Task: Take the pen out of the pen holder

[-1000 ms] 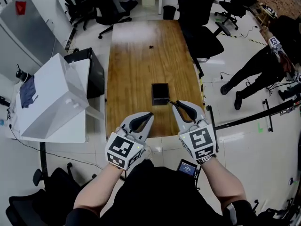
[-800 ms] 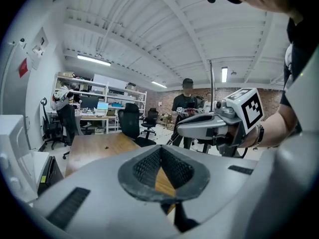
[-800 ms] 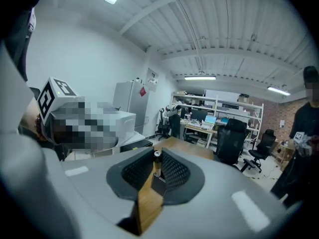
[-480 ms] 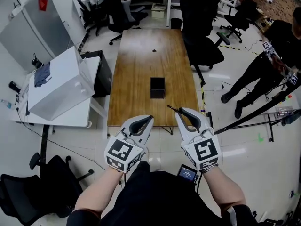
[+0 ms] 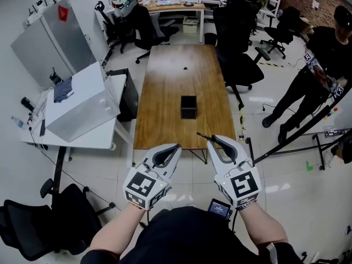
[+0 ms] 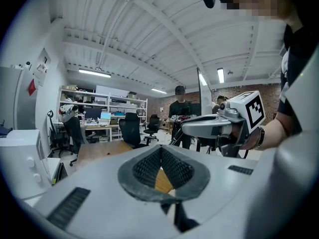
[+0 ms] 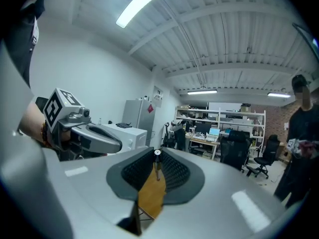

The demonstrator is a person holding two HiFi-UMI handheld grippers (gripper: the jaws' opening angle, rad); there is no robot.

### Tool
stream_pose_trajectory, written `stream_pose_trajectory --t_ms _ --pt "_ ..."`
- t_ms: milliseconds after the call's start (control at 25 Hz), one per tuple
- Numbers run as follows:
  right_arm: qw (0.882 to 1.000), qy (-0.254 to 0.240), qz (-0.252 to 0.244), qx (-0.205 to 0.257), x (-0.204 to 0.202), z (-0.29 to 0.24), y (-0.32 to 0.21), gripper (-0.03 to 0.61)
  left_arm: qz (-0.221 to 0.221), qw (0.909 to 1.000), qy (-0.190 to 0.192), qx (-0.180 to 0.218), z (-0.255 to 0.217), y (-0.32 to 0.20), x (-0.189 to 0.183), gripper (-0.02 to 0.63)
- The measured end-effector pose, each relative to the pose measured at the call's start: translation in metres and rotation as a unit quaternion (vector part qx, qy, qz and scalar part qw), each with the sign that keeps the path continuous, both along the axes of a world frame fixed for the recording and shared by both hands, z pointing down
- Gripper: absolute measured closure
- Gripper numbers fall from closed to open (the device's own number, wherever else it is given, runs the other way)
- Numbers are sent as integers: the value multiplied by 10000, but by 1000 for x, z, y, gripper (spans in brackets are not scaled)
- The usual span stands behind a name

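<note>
A long wooden table (image 5: 165, 92) fills the middle of the head view, bare apart from a small dark speck near its far end and the black square pen holder (image 5: 188, 106) standing upright around mid-length. Both grippers hang well short of it, near the table's front edge and over the tiled floor.

The left gripper (image 5: 175, 147) has its jaws drawn together at the tips with nothing between them – its own view shows only a sliver of table through the gap behind the tips.

The right gripper (image 5: 212, 140) is clamped on the pen (image 5: 202, 136), a thin dark rod poking out past the tips, up and to the left. In the right gripper view the pen (image 7: 157, 164) stands upright between the ribbed pads, caught close to their tips.

So the pen is out and well apart from the holder – the extraction looks done. The risk now is the grip: only a short stretch seems pinched, near the jaw tips, so a quick swing could pivot the pen or let it slip to the floor.
</note>
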State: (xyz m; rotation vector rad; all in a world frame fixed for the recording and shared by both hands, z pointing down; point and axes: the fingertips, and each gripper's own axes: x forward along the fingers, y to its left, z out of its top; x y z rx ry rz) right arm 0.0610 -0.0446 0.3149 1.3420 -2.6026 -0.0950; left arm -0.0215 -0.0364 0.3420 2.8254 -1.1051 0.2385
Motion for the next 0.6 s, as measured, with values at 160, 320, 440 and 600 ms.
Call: stream_pose_trajectory --t_ms 160,320,440,600 --pt "9999 -56 113 52 -6 -8 14 529 122 9999 -33 -5 -2 13 -7 609" --pt "9997 -97 215 94 -16 -14 24 529 240 9997 7 97 -10 20 -17 609" --pt "9995 -145 265 83 -23 -16 30 529 308 9995 38 94 -13 25 -23 609" --pt "9992 -182 322 125 -30 -20 38 531 403 9991 86 134 -17 31 -27 609"
